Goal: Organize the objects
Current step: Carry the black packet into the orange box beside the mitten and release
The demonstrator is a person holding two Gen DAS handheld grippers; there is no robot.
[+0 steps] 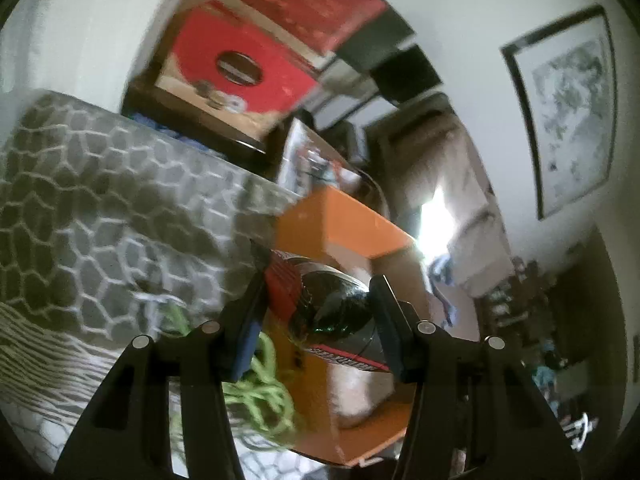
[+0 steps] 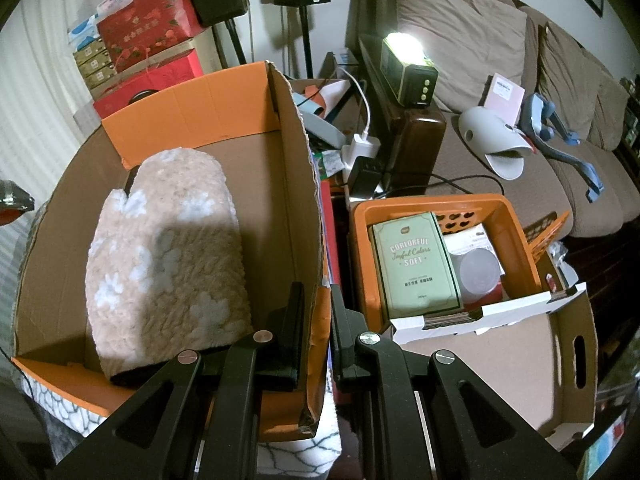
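Jaws of the left gripper [image 1: 318, 316] are clamped on a dark, glossy object [image 1: 332, 304] with a red ribbed end and a printed label (the left wrist view is too blurred to name it), held up in front of the orange box [image 1: 348, 216]. Below it lies a tangle of green cord [image 1: 260, 392] on a grey honeycomb-patterned cover [image 1: 100, 200], with red gift boxes [image 1: 240, 60] stacked beyond. In the right wrist view, the right gripper [image 2: 318, 344] has its jaws together on the box's torn cardboard wall [image 2: 308, 208], pinching it near the corner, apparently to steady it. Inside that box lies only a fluffy pink mitt [image 2: 164, 256] with white flowers; most of the floor is bare. Just beside it stands an orange crate [image 2: 504, 208] already holding a green packet [image 2: 416, 264] and a clear tub [image 2: 478, 272], and a flat carton [image 2: 520, 360] sits in front of it, with nothing in it that I can see. On the sofa [image 2: 500, 168] a grey curved item [image 2: 496, 140] and blue pieces [image 2: 552, 120] lie loose. My reading: sorting is partly done, a few things binned; the held object, the cord and the sofa items are left.
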